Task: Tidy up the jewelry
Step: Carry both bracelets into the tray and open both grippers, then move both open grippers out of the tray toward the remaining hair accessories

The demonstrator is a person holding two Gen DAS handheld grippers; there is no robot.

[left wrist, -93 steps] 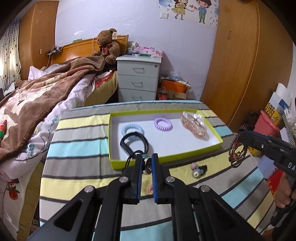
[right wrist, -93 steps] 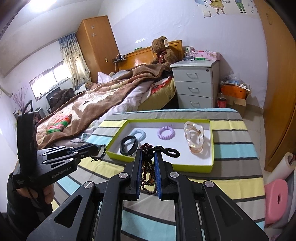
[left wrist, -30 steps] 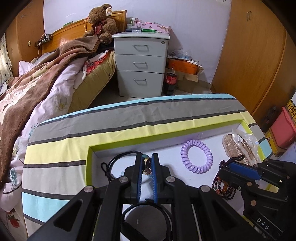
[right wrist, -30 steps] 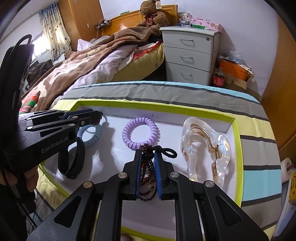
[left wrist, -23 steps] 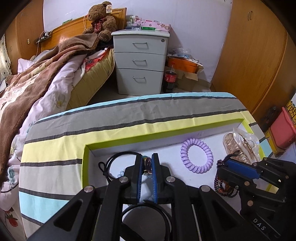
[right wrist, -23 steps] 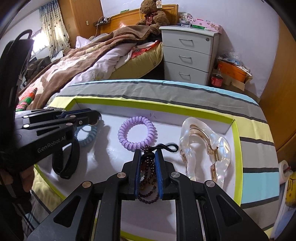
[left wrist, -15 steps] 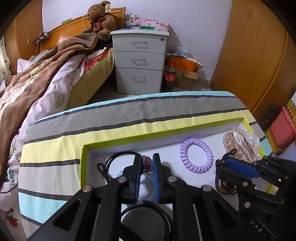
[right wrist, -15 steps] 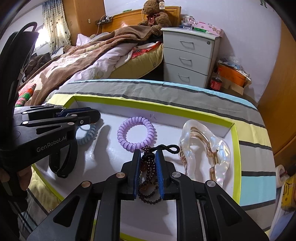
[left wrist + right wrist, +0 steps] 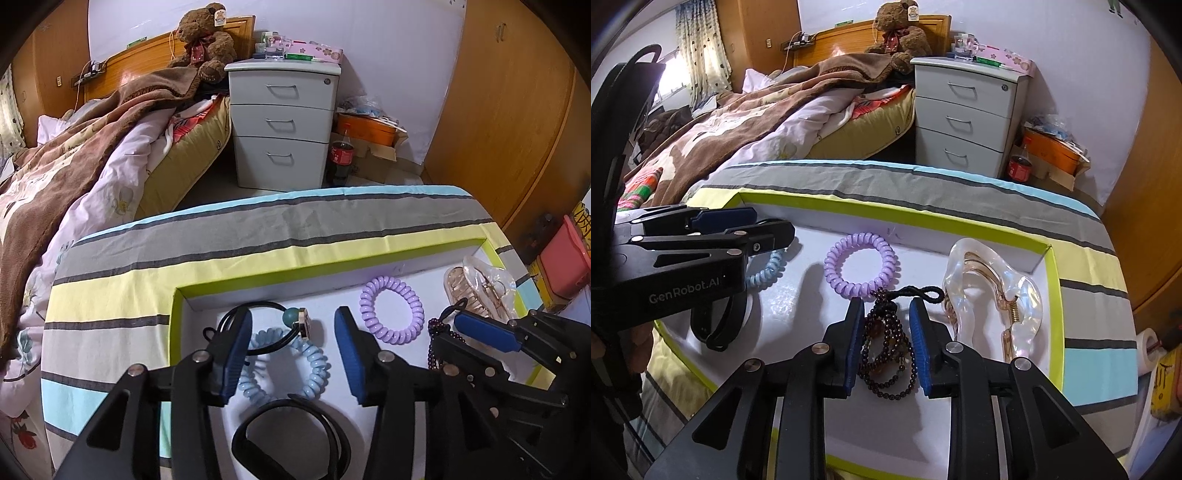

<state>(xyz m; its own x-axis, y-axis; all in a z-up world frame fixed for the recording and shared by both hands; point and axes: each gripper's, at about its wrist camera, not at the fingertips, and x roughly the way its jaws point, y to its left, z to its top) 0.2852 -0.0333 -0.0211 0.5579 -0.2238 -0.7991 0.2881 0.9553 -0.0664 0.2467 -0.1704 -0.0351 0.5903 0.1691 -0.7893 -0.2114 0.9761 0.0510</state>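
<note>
Bead bracelet (image 9: pixel 888 354) between parted right tool (image 9: pixel 886 345) pads, in tray (image 9: pixel 1051 295).

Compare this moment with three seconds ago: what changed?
Both grippers carried their items from over the cloth into the tray. Jaws have just been opening: left gripper dropped the hair tie, right gripper freed the beads. Coils and clip unmoved.
</note>
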